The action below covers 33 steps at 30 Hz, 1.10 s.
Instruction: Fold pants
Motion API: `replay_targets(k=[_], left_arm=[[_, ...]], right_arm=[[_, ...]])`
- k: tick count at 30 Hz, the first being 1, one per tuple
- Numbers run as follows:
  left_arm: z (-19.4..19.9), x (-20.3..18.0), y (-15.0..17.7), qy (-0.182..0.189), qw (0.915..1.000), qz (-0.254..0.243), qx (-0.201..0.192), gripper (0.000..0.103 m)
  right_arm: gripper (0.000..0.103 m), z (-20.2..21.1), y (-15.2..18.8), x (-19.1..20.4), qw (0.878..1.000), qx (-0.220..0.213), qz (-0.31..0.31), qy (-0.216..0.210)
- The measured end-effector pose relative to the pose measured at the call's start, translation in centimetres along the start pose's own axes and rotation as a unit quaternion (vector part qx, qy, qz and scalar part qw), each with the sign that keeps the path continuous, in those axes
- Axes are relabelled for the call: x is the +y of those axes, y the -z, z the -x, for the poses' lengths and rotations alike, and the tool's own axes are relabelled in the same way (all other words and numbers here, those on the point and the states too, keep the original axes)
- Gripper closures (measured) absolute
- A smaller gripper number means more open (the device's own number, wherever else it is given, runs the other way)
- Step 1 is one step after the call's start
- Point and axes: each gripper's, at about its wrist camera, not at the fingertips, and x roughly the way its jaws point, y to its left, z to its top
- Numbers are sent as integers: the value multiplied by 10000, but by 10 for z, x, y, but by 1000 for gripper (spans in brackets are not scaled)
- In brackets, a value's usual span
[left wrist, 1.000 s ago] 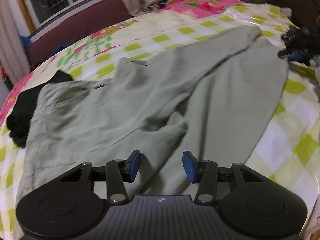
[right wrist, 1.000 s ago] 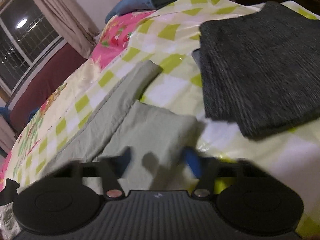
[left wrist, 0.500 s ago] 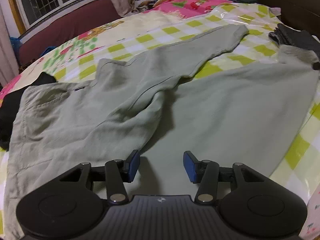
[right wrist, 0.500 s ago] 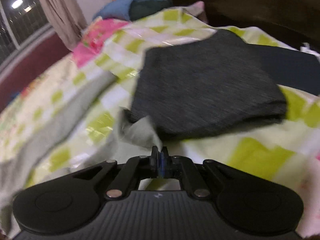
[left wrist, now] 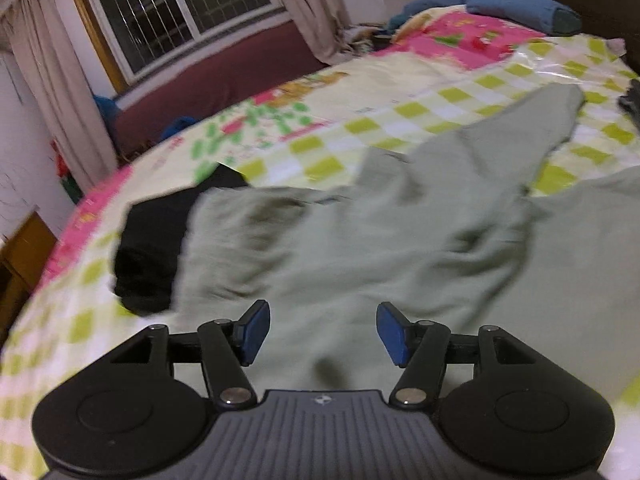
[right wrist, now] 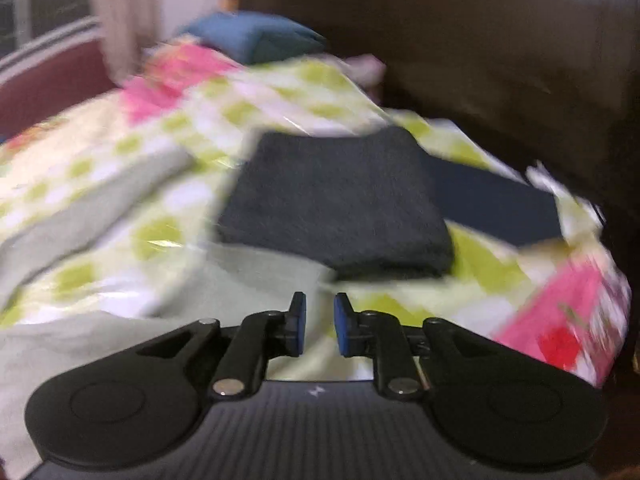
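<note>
Pale green pants point(left wrist: 380, 240) lie spread on the checked bed cover, waist to the left, one leg point(left wrist: 520, 132) running to the far right, the other toward the right edge. My left gripper point(left wrist: 322, 330) is open and empty just above the seat area. In the right wrist view a leg end of the pants point(right wrist: 256, 280) lies flat in front of my right gripper point(right wrist: 320, 322), whose jaws stand a little apart with nothing between them.
A black garment point(left wrist: 160, 240) lies under the waist at the left. A folded dark grey cloth point(right wrist: 340, 204) and a navy one point(right wrist: 492, 204) lie by the dark headboard point(right wrist: 480, 60). Blue pillows point(left wrist: 520, 8) are at the far end.
My right gripper was shut on the leg end and has let it go; the leg now lies flat. My left gripper has swung left toward the waist, still open.
</note>
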Motion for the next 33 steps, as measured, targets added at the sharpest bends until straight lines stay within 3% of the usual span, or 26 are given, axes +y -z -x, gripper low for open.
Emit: replay_targets(k=[1,4,7,10,13,16,20,25,27,28,29,30,33], left_arm=[[-4,9,-3,-81,10000,-46,-26,29],[-23,37,-14,-268,9996,-93,-80,23],[-53,63,-29,-321,9994,-80,-36,19],[-88,84,-42,-247,9996,-55,111,14],[-118,98,-54,-99,9998,-88,152,13],[-142,105,-69,8,9996,-193,197,13],[-162,113,-85,372,9988,-218,221,6],[-183,117,-84,677,9958,-221,579,11],[-187,112,-80,732,9938,-364,754,37],[-188,107,-77,770,9926,-424,843,39],[-187,104,-76,744,9926,-481,833,43],[-184,100,-75,710,9927,-557,799,49],[-171,97,-75,686,9934,-568,723,62]], right_arm=[[63,-2,-7,19,9989,-6,276,-366],[58,-20,-27,91,9823,-1,1056,-1550],[49,-49,-46,176,9484,162,1807,-2602],[39,-80,-60,262,9026,487,2592,-3402],[38,-102,-70,331,8714,620,3272,-3601],[35,-124,-81,382,8492,630,3699,-3717],[35,-143,-79,423,8183,734,4249,-3801],[34,-156,-68,459,7893,1021,4793,-3699],[44,-159,-58,464,7812,1127,5018,-3539],[64,-159,-53,463,7807,1133,5066,-3479],[76,-156,-51,461,7829,1180,5007,-3499],[99,-153,-51,459,7861,1244,4924,-3523],[102,-135,-52,445,7991,1044,4861,-3381]])
